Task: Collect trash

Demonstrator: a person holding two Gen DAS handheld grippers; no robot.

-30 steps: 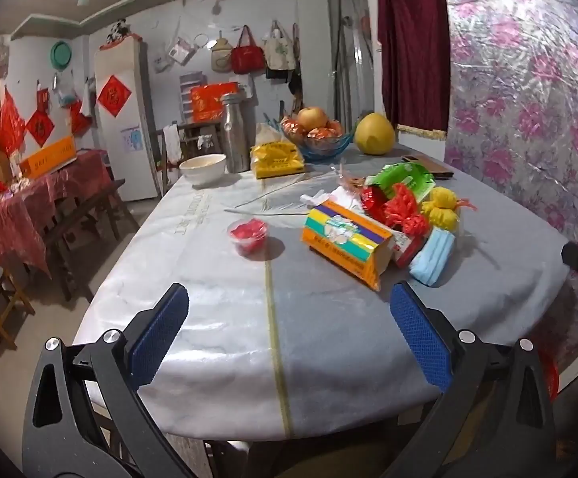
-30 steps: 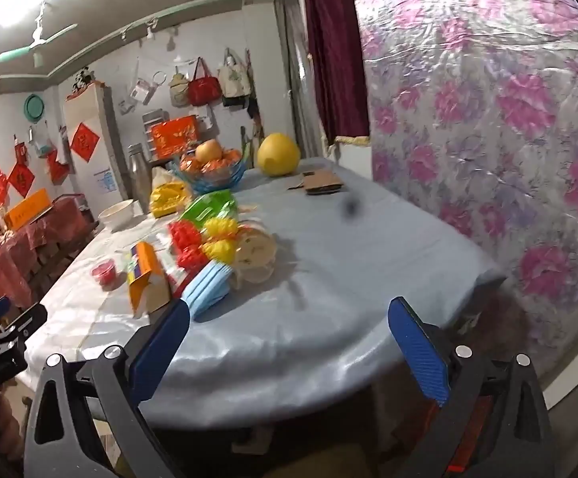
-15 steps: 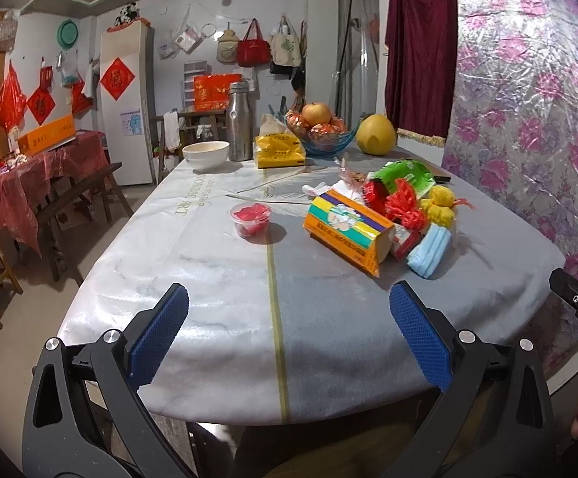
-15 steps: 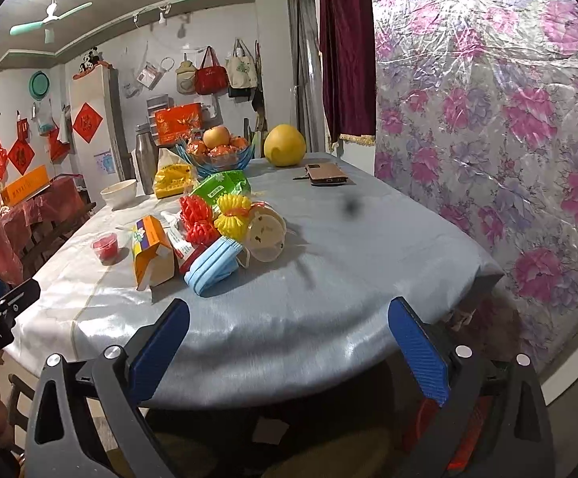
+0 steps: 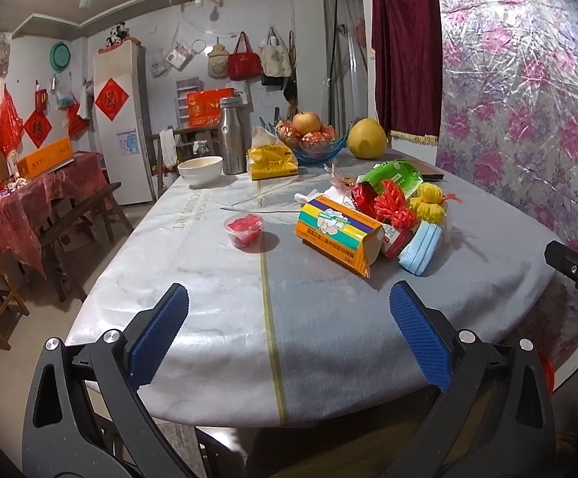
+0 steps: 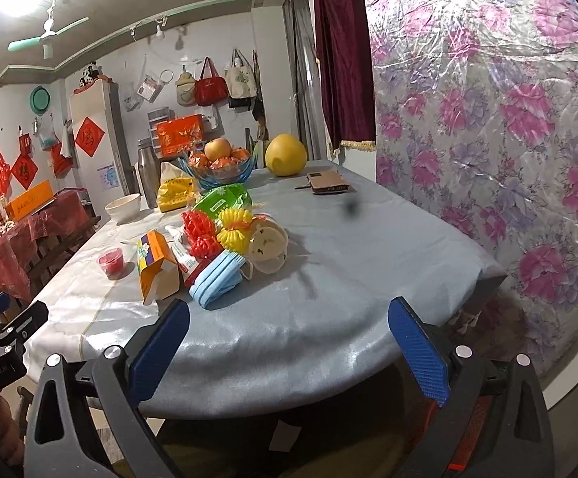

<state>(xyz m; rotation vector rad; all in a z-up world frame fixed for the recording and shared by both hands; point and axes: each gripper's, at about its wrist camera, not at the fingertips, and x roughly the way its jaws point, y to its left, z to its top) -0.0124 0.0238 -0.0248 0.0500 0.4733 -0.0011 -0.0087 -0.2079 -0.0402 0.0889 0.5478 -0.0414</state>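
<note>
A heap of trash lies mid-table: an orange carton on its side, blue face masks, red mesh and yellow mesh, a green packet, and a clear plastic lid. A small cup of red bits stands apart to the left. My left gripper is open over the near table edge, empty. My right gripper is open and empty at the near right corner, short of the masks.
At the far end of the table stand a blue fruit bowl, a pomelo, a steel flask, a white bowl, a yellow bag and a phone case. A floral sheet hangs on the right. Benches stand on the left.
Both views have shifted slightly as the grippers drifted in front of the table. Both stay open and empty; nothing on the table has moved.
</note>
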